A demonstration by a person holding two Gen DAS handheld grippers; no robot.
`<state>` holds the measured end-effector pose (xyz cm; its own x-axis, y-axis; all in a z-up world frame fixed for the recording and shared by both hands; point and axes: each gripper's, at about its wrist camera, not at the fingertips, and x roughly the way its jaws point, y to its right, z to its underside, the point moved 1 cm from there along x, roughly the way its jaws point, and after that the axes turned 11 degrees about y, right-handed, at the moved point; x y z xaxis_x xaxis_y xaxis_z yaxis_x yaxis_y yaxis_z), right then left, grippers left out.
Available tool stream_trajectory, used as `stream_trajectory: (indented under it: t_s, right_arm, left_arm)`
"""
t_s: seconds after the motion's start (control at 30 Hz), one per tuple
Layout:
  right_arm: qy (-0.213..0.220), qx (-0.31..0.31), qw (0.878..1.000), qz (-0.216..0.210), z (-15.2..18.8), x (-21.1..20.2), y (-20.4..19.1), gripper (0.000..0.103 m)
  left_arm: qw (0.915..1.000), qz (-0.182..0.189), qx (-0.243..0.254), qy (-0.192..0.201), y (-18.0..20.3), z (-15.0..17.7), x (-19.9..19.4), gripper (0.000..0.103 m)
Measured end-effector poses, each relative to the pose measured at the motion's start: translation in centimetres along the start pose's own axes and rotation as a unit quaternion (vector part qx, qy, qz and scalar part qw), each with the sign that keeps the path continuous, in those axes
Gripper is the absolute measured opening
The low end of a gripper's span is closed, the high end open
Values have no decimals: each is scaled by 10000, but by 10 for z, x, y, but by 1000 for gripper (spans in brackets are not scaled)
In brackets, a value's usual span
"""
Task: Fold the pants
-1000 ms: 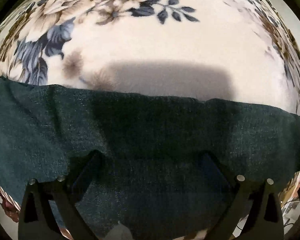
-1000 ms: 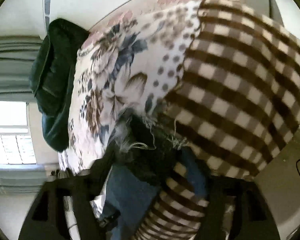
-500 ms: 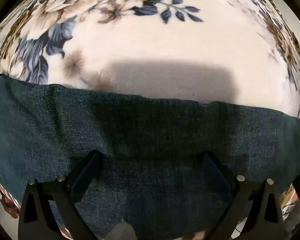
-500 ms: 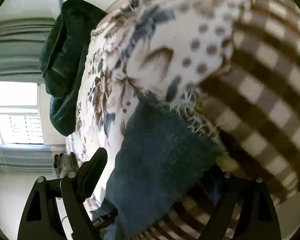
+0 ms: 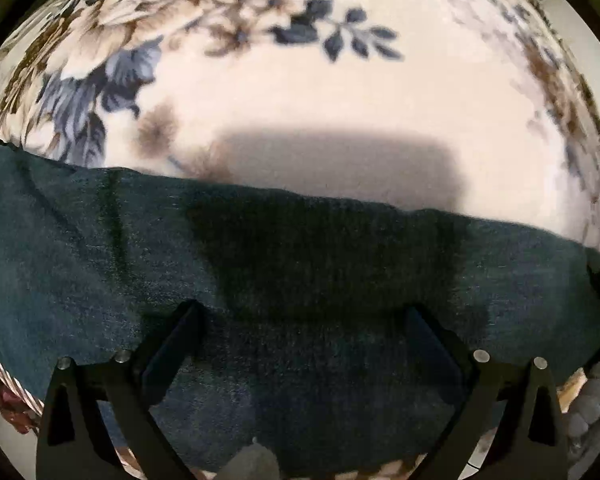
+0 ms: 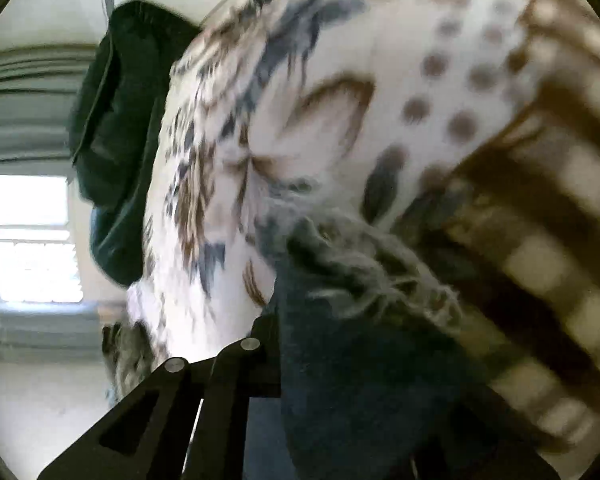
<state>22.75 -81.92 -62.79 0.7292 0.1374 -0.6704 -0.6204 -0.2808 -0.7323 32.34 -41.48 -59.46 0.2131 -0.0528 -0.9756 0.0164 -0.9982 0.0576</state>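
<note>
Dark blue denim pants lie flat across the floral blanket, their upper edge running straight from left to right. My left gripper points down over the denim, open, both fingers spread wide with cloth under them. In the right wrist view the frayed hem of the pants bunches up between the jaws. My right gripper is closing tight on this hem; only its left finger shows, the other is hidden by denim.
A brown-and-cream checked blanket lies right of the hem, partly over the dotted and floral blanket. A dark green garment hangs at the bed's far side near a bright window.
The right gripper sank onto the frayed hem and its jaws went from wide apart to closed on the denim. The left gripper stayed open over the pants, barely shifting.
</note>
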Motion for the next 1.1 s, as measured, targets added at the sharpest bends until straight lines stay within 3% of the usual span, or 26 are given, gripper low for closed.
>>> stream_trajectory:
  t_s: [0.1,0.27,0.4,0.6,0.73,0.87,1.0,1.1]
  right_arm:
    - [79,36,9999,-59,0,-14,-10,8]
    - [244,-912,9955,56,13,-51,-78,8]
    - [311,-1407,9896,-49,57,-72,-147,8]
    - [46,-1747,9845,-151,172,-81,-217,8]
    - [-367,-1941,9798,-310,260,-53,-248,8]
    - [-755,-2183,9724,-315,343,-7,-255,8]
    - [-1137,-2372,9648,-75,413,43,-249,8]
    - [-1202,-2478,9610,241,443,63,-245,14]
  left_arm:
    - [9998,131,-144,101,-20,-5,-19,103]
    - [9975,46,-645,284,-91,-6,-60,103]
    - [9934,-106,-1057,429,-162,5,-94,103]
    - [9908,-253,-1297,298,-230,29,-124,103]
    - [9900,-130,-1358,365,-271,38,-139,103]
    - [9907,-81,-1295,407,-311,48,-138,103]
    - [9866,77,-1587,366,-350,56,-138,103]
    - [9833,28,-1762,454,-375,61,-144,103]
